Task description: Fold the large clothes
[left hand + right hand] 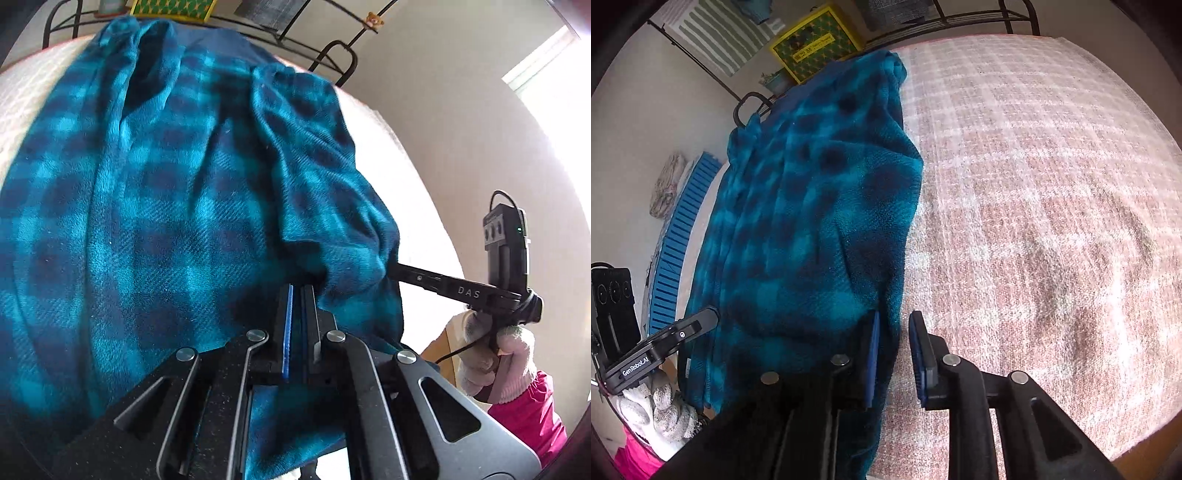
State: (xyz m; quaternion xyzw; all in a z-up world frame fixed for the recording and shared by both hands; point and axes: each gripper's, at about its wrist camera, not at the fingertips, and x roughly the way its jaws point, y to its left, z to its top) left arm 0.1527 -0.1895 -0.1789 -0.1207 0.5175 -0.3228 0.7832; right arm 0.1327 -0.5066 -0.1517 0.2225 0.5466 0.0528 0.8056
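Note:
A large teal and navy checked fleece garment (177, 177) lies in long folds on a pink and white checked bed cover (1034, 184); it also shows in the right wrist view (820, 206). My left gripper (297, 291) is shut on the garment's near edge, cloth bunched at its tips. My right gripper (894, 332) is open, its jaws straddling the garment's near right edge. In the left wrist view the right gripper's finger reaches into the cloth from the right (424, 278). In the right wrist view the left gripper (679, 336) touches the garment's left side.
A black metal rack (945, 14) with a yellow box (816, 40) stands behind the bed. A blue ribbed mat (683, 236) lies to the left of the bed. A bright window (554, 92) is at the right. Gloved hands (495, 354) hold the grippers.

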